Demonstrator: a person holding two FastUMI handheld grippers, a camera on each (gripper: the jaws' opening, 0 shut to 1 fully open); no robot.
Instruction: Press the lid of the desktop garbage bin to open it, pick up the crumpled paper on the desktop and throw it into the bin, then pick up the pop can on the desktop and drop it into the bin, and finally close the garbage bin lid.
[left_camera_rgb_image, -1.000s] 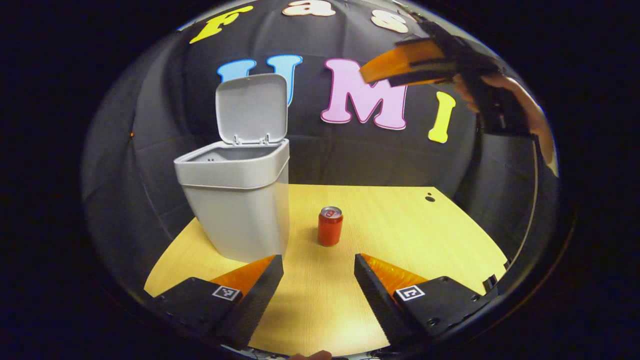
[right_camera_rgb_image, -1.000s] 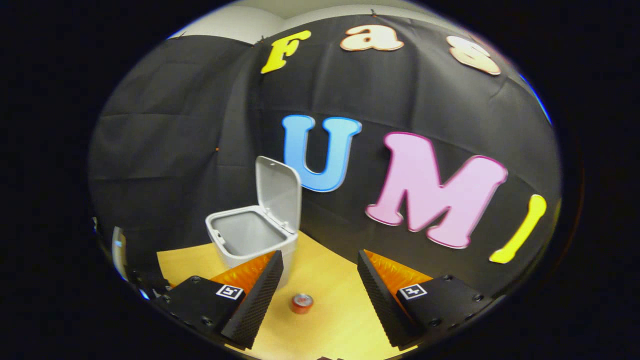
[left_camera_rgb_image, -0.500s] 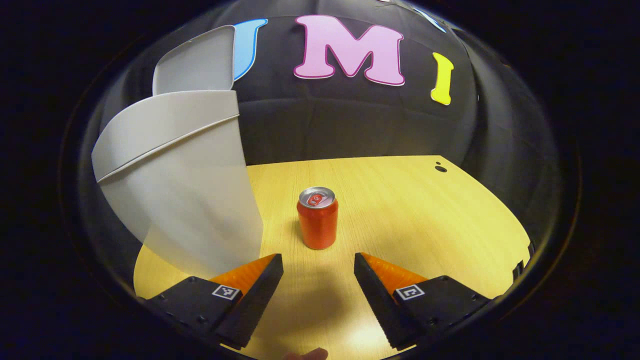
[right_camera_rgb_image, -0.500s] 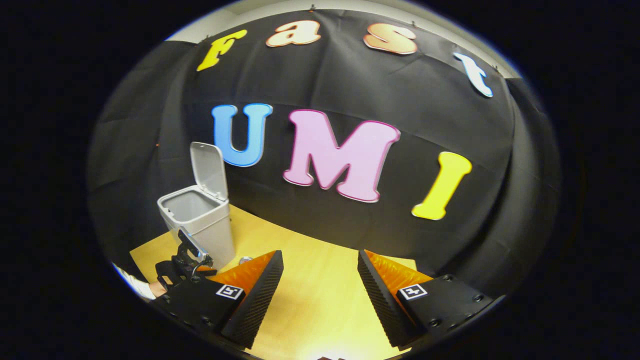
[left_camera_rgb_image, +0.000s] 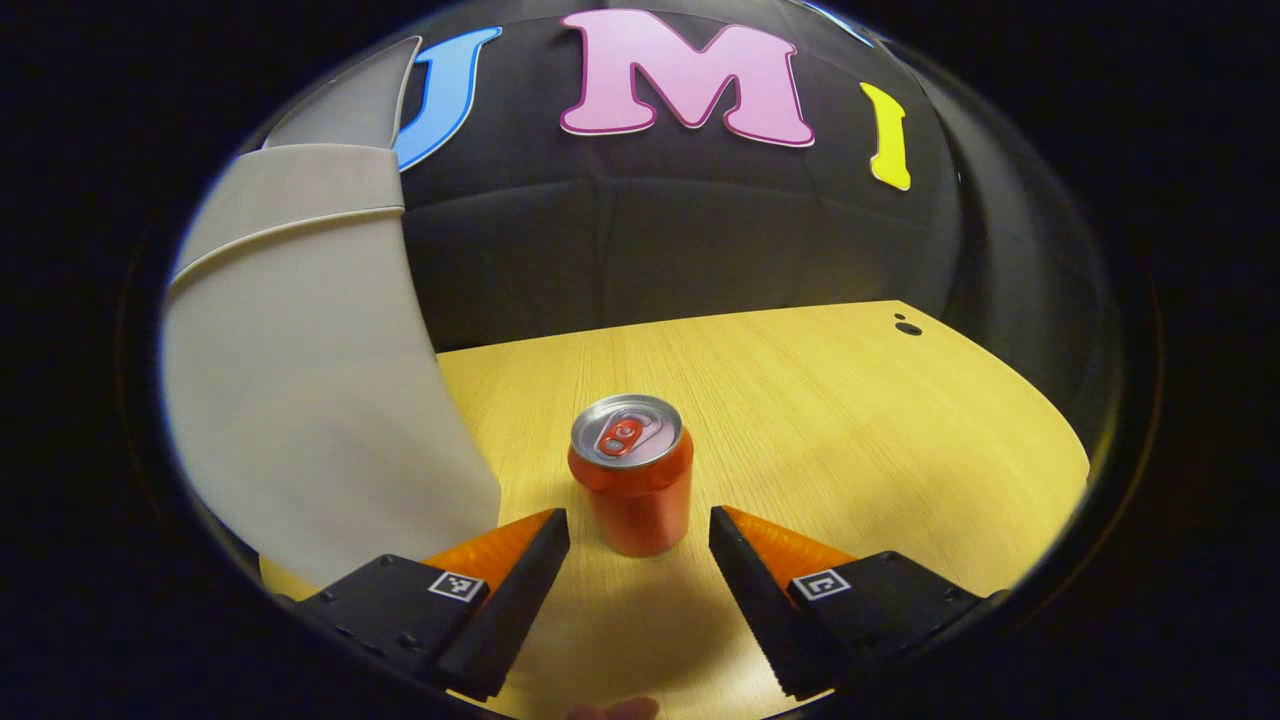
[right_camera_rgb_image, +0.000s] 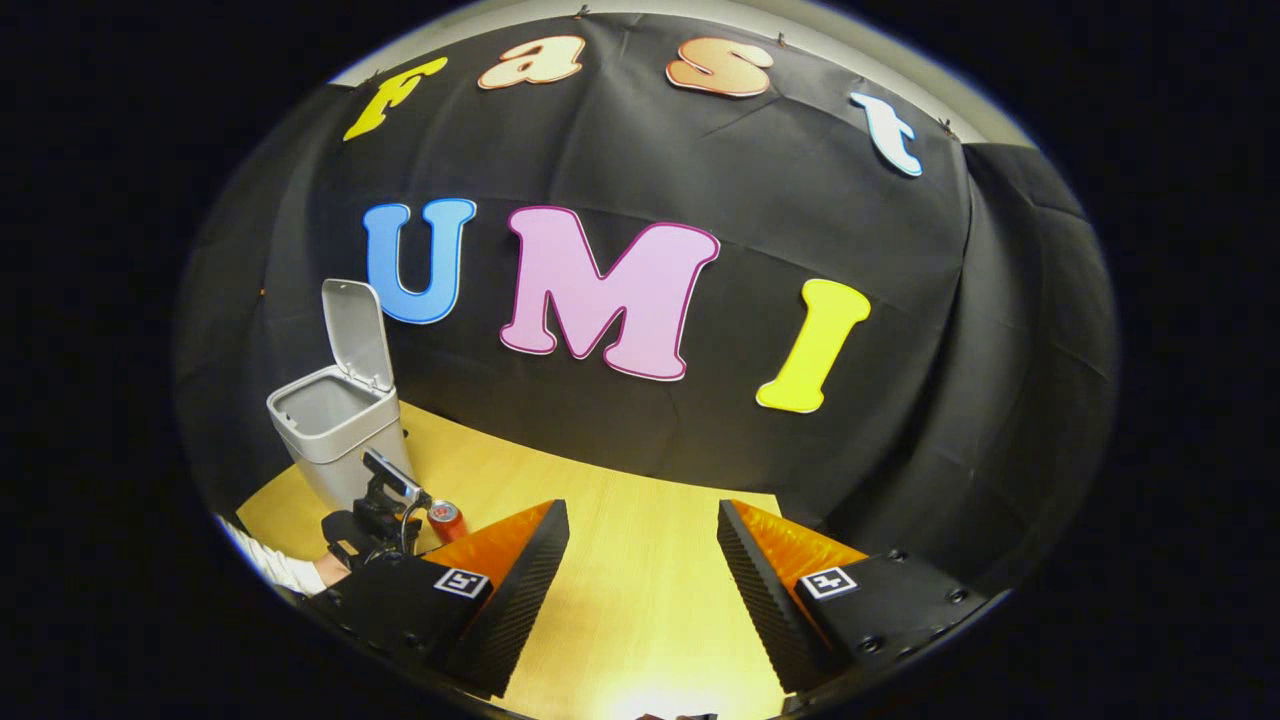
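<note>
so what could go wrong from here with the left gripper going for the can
1. The left gripper is open with the pop can just ahead of its fingertips, not yet between them. Closing too soon could pinch only the near side and tip the upright can.
2. The garbage bin stands close on the left; the left finger might bump its wall.
3. The lid is open, but a low lift could knock the can against the rim.
</note>
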